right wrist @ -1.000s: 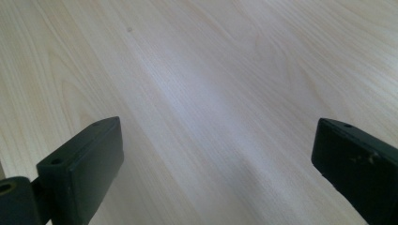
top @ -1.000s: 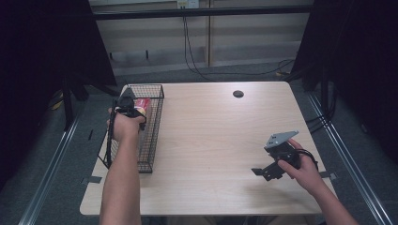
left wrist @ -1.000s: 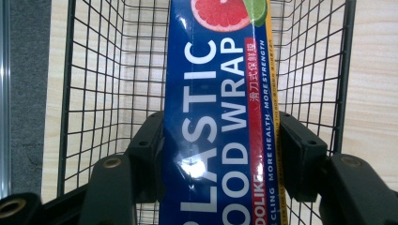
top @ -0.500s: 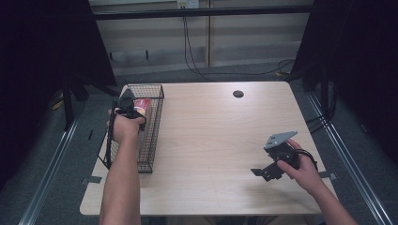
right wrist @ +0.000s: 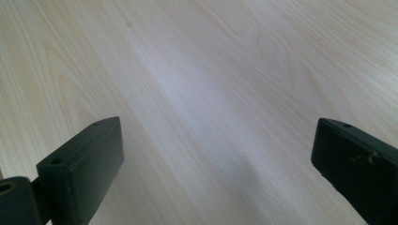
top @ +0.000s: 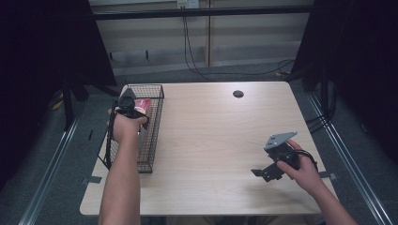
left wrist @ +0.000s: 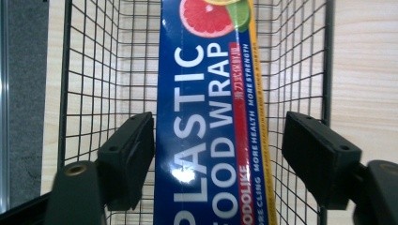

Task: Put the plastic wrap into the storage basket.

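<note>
Left gripper [left wrist: 218, 159] over basket [top: 152, 140] at surface's left edge, fingers just opening, clear of wrap box [left wrist: 211, 117] between them. Right gripper [right wrist: 218, 168] near right edge, fingers apart, empty.

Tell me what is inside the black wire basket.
A blue plastic food wrap box lies lengthwise in the wire basket, between the left claw's parted jaws, which have just been opening. The table shows through the mesh; the basket floor under the box is covered.

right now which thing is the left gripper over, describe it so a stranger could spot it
On the wooden table, look to the black wire basket at its left edge. Inside lies a long blue box, printed PLASTIC FOOD WRAP in white with a grapefruit slice, between the left gripper, whose jaws have just been opening.
</note>
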Tool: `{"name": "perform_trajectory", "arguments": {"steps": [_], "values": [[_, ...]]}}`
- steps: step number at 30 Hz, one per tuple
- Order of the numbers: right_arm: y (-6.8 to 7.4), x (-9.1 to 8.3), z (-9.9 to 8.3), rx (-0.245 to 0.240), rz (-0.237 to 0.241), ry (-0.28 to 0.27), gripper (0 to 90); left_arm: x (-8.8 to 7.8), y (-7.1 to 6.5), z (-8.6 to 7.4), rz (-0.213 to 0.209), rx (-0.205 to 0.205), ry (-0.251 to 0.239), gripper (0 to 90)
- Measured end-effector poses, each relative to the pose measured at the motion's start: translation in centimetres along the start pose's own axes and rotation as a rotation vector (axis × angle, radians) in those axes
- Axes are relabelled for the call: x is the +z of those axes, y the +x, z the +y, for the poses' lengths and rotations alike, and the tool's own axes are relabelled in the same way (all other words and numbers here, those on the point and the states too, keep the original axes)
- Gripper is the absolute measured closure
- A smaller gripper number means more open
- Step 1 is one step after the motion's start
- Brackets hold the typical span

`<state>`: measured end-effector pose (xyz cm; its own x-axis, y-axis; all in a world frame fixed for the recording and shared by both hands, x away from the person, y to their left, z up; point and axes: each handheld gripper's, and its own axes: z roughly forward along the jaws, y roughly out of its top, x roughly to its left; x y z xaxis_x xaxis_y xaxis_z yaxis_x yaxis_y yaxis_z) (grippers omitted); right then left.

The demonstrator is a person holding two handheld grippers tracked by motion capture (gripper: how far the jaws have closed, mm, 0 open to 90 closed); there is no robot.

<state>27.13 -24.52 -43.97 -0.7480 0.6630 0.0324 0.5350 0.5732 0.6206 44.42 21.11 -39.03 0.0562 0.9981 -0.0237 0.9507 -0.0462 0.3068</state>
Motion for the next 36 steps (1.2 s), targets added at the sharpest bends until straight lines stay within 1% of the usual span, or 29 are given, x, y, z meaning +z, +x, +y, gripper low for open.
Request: {"name": "perform_trajectory", "arguments": {"steps": [1, 2, 3, 4, 5, 6, 7, 8, 9, 13, 14, 15, 17, 18, 19, 20, 22, 23, 25, 26, 28, 29, 30, 31, 32, 33, 34, 35, 36], "values": [[0.0, 0.0, 0.0, 0.0, 0.0, 0.0, 2.6, 0.0, 0.0, 0.0, 0.0, 0.0, 0.0, 24.1], [0.0, 0.0, 0.0, 0.003, 0.002, -0.003, 2.6, -0.2, -0.1, 0.0, -0.003, 0.009, -0.004, 24.1], [-0.1, -0.1, 0.1, 0.0, -0.003, -0.004, 2.6, -0.5, -0.2, 0.0, -0.003, 0.024, -0.005, 21.1], [-0.1, -0.1, 0.2, 0.001, -0.003, -0.005, 2.6, -0.8, -0.4, 0.0, -0.006, 0.022, -0.017, 20.7], [-0.1, -0.1, 0.2, 0.001, -0.003, -0.005, 2.6, -0.8, -0.4, 0.0, -0.006, 0.022, -0.017, 20.7], [-0.1, 0.0, 0.2, 0.0, -0.001, -0.006, 2.6, -1.1, -0.4, 0.0, 0.002, 0.036, -0.023, 20.7], [0.0, 0.0, 0.2, -0.002, -0.003, 0.001, 2.6, -1.5, -0.4, 0.0, -0.015, 0.042, -0.036, 20.6], [0.0, 0.0, 0.2, -0.002, -0.003, 0.001, 2.6, -1.5, -0.4, 0.0, -0.015, 0.042, -0.036, 20.6], [0.0, 0.0, 0.2, -0.005, -0.003, 0.0, 2.7, -1.9, -0.6, 0.0, -0.03, 0.044, -0.044, 20.3], [0.0, -0.1, 0.1, -0.006, -0.006, -0.002, 2.7, -2.5, -0.8, 0.0, -0.042, 0.047, -0.061, 19.1], [0.0, -0.1, 0.1, -0.005, -0.006, -0.002, 2.6, -2.8, -1.1, 0.0, -0.05, 0.065, -0.074, 18.6], [0.0, -0.2, 0.1, -0.005, -0.004, -0.002, 2.6, -2.8, -1.1, 0.0, -0.05, 0.065, -0.074, 18.5], [0.0, -0.2, 0.1, -0.004, -0.013, -0.001, 2.6, -3.1, -1.5, -0.1, -0.075, 0.071, -0.082, 18.3], [-0.1, -0.3, 0.1, -0.002, -0.014, -0.002, 2.6, -3.4, -2.0, -0.2, -0.097, 0.088, -0.095, 18.3], [-0.1, -0.3, 0.1, -0.002, -0.014, -0.002, 2.6, -3.4, -2.0, -0.2, -0.097, 0.088, -0.095, 18.3], [0.0, -0.3, 0.1, -0.001, -0.014, -0.002, 2.6, -3.6, -2.5, -0.3, -0.108, 0.108, -0.105, 18.3], [-0.1, -0.3, 0.1, -0.008, -0.025, -0.008, 2.6, -3.7, -3.0, -0.5, -0.124, 0.127, -0.116, 18.3], [0.0, -0.3, 0.1, -0.003, -0.015, -0.003, 2.6, -3.7, -3.3, -0.6, -0.129, 0.139, -0.118, 18.3], [0.0, -0.3, 0.1, -0.005, -0.014, -0.002, 2.6, -3.6, -3.7, -0.9, -0.146, 0.153, -0.12, 17.8], [0.0, -0.3, 0.1, -0.01, -0.013, -0.002, 2.6, -3.6, -3.9, -1.0, -0.162, 0.156, -0.119, 17.8], [0.1, -0.3, 0.1, -0.007, -0.014, 0.002, 2.6, -3.6, -4.1, -1.1, -0.169, 0.158, -0.125, 17.6], [0.1, -0.3, 0.1, -0.007, -0.014, 0.002, 2.6, -3.6, -4.3, -1.3, -0.172, 0.17, -0.129, 17.6], [0.2, -0.2, 0.1, -0.006, -0.009, 0.001, 2.6, -3.6, -4.7, -1.6, -0.189, 0.183, -0.138, 17.6], [0.2, -0.2, 0.1, -0.006, -0.01, 0.001, 2.6, -3.7, -4.9, -1.7, -0.198, 0.194, -0.144, 17.6], [0.2, -0.2, 0.1, -0.006, -0.009, 0.001, 2.6, -3.7, -4.9, -1.7, -0.198, 0.194, -0.144, 17.6], [0.2, -0.2, 0.1, -0.005, -0.009, 0.001, 2.6, -3.7, -5.4, -1.9, -0.213, 0.205, -0.153, 17.6], [0.2, -0.2, 0.1, -0.005, -0.009, 0.001, 2.6, -3.7, -5.4, -1.9, -0.213, 0.205, -0.153, 17.5], [0.1, -0.1, 0.1, -0.01, -0.008, -0.002, 2.7, -3.8, -5.8, -2.1, -0.229, 0.213, -0.161, 17.5], [0.1, -0.1, 0.1, -0.01, -0.007, -0.001, 2.7, -3.8, -5.8, -2.1, -0.229, 0.213, -0.161, 17.5]]}}
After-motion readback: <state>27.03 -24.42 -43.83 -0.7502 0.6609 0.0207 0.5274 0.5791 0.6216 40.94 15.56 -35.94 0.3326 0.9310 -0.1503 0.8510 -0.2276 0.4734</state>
